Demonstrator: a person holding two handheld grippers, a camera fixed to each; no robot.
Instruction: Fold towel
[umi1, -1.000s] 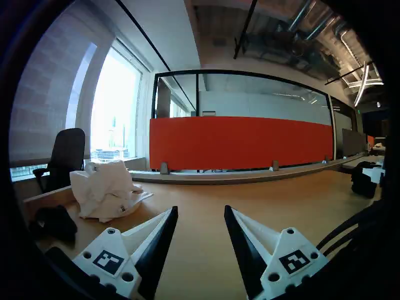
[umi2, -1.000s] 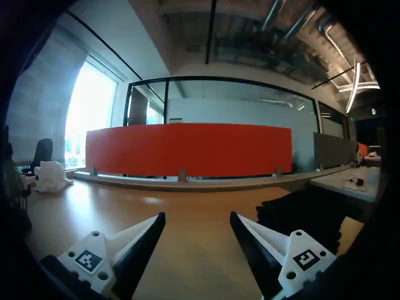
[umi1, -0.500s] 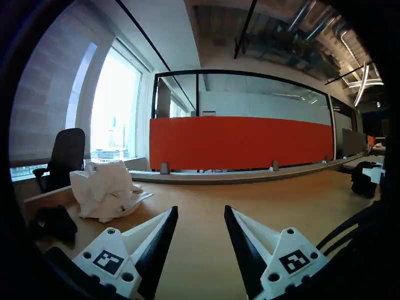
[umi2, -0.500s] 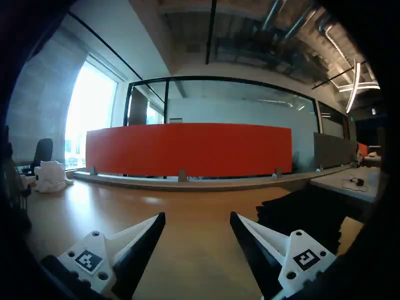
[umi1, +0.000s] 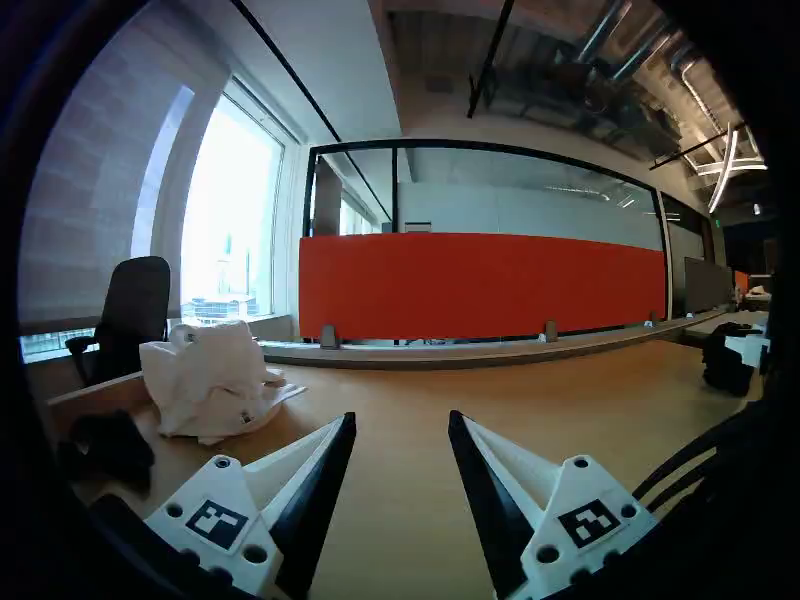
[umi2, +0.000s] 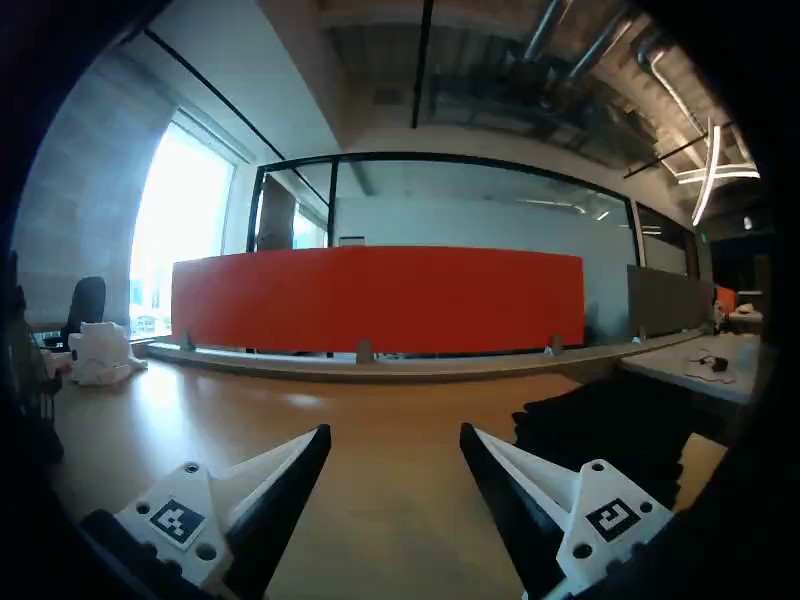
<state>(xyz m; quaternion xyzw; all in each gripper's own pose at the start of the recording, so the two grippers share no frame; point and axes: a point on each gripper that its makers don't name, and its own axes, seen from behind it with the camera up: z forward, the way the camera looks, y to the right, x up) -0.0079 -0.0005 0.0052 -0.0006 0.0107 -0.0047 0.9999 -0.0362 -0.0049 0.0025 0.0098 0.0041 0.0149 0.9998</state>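
A crumpled white towel (umi1: 208, 382) lies in a heap on the wooden table (umi1: 560, 400), ahead and to the left of my left gripper (umi1: 400, 428). That gripper is open, low over the table, with nothing between its fingers. In the right gripper view the same white towel (umi2: 100, 354) sits far off at the left. My right gripper (umi2: 395, 440) is open too, over bare wood. A stack of black folded cloth (umi2: 610, 430) lies just right of it.
An orange divider panel (umi1: 480, 284) runs along the table's far edge. A black office chair (umi1: 128, 310) stands by the window at left. A small dark cloth (umi1: 108, 445) lies at the near left, and a black object (umi1: 726, 362) sits at far right.
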